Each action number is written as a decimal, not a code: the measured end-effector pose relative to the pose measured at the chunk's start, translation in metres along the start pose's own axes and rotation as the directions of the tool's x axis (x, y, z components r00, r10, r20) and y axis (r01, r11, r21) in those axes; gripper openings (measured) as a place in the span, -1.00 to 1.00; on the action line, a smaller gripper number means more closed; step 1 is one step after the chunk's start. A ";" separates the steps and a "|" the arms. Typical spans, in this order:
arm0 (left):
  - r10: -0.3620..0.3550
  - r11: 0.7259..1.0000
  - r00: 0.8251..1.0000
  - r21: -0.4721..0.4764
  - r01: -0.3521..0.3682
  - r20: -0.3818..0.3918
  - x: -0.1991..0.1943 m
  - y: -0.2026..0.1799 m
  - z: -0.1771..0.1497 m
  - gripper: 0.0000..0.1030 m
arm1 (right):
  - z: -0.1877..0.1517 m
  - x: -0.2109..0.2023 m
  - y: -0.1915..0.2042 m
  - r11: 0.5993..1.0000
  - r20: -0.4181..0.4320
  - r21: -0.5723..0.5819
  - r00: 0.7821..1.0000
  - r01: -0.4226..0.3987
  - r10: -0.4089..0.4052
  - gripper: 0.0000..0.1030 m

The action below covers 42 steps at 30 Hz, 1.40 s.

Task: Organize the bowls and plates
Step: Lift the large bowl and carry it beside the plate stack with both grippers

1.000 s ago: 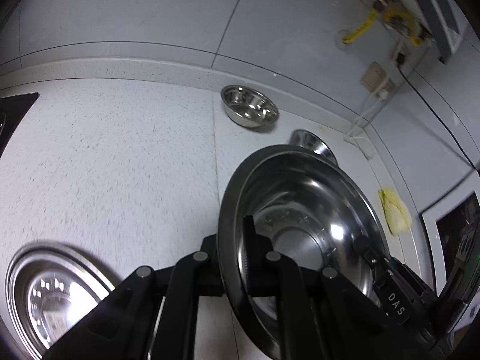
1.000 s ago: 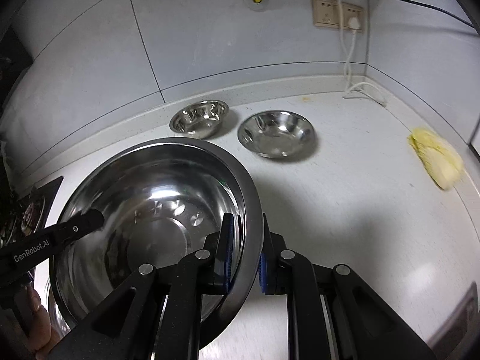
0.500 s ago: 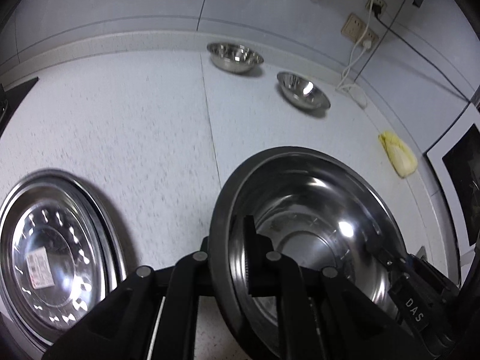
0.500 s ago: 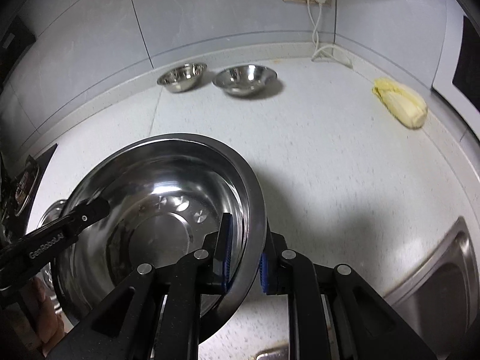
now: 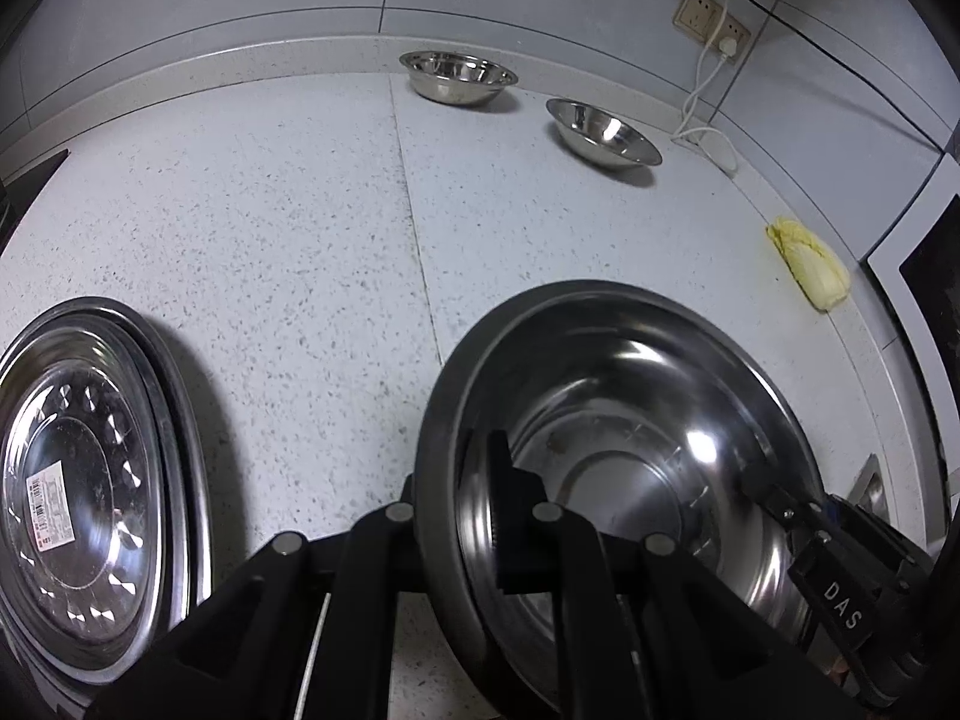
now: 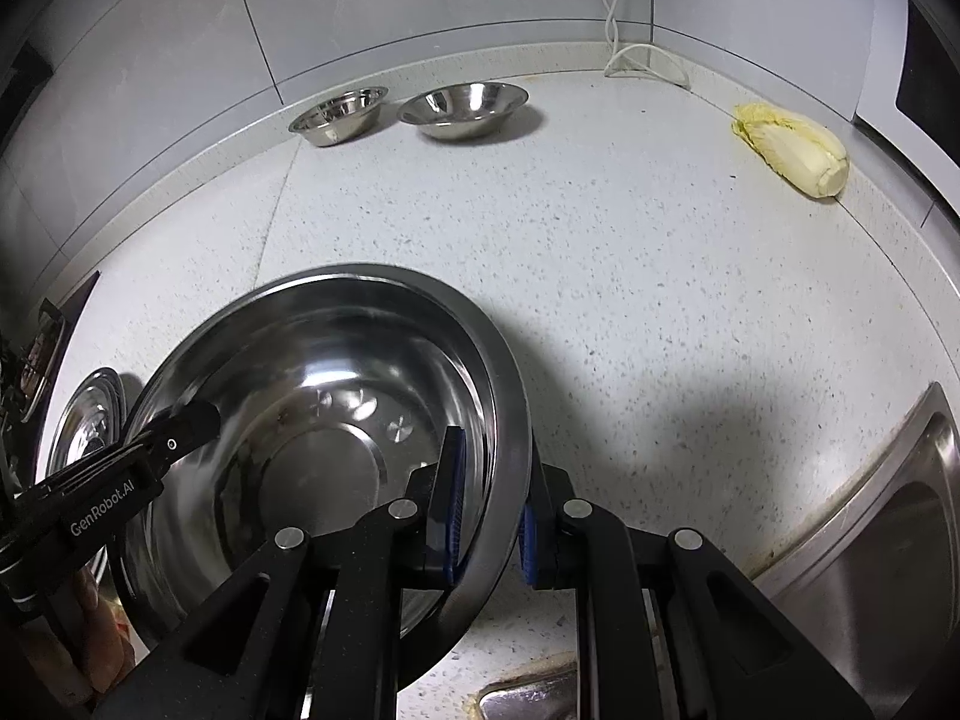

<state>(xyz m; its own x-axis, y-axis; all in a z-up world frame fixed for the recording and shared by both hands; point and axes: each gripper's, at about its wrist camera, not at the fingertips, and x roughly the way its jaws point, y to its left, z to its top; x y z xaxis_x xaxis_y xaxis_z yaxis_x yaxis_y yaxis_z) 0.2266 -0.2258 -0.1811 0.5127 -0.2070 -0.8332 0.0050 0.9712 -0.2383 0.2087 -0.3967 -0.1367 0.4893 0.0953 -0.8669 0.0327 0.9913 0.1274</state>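
Observation:
A large steel basin (image 5: 636,450) (image 6: 324,420) hangs low over the speckled counter, held by both grippers. My left gripper (image 5: 456,480) is shut on its left rim, and it shows across the basin in the right wrist view (image 6: 198,426). My right gripper (image 6: 489,498) is shut on the opposite rim, its blue pads (image 6: 454,504) pinching the wall; the left wrist view shows it at the far rim (image 5: 762,486). A wide steel plate (image 5: 78,480) (image 6: 84,432) lies on the counter to the left. Two small steel bowls (image 5: 459,75) (image 5: 603,132) stand by the back wall, side by side (image 6: 339,114) (image 6: 465,108).
A yellow napa cabbage (image 5: 810,267) (image 6: 792,147) lies at the right by the wall. A steel sink (image 6: 888,534) opens at the near right. A white cord (image 6: 630,54) trails from wall sockets (image 5: 714,21). A dark stove edge (image 6: 60,324) is at the far left.
Both grippers have carried the basin lower and nearer the front of the counter; the small bowls now look farther off, and the wide plate and the sink have come into view.

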 end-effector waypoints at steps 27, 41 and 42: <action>0.002 1.000 1.000 0.012 -0.002 -0.022 0.012 -0.004 -0.005 -0.84 | -0.003 0.008 -0.006 1.000 -0.010 0.018 1.000 0.007 -0.007 -0.74; 0.003 1.000 0.999 0.010 -0.002 -0.035 0.015 -0.002 0.001 -0.69 | 0.000 0.009 -0.004 1.000 -0.006 0.011 1.000 0.013 -0.013 -0.74; 0.001 1.000 0.999 0.005 -0.001 -0.035 0.015 -0.001 0.001 -0.66 | 0.001 0.009 -0.004 1.000 -0.006 0.009 1.000 0.012 -0.012 -0.74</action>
<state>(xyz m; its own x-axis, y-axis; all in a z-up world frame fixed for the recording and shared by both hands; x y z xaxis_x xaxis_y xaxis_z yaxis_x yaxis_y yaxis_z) 0.2353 -0.2294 -0.1930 0.4824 -0.2103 -0.8503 0.0093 0.9719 -0.2351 0.2138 -0.4002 -0.1443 0.4840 0.0835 -0.8711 0.0463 0.9916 0.1208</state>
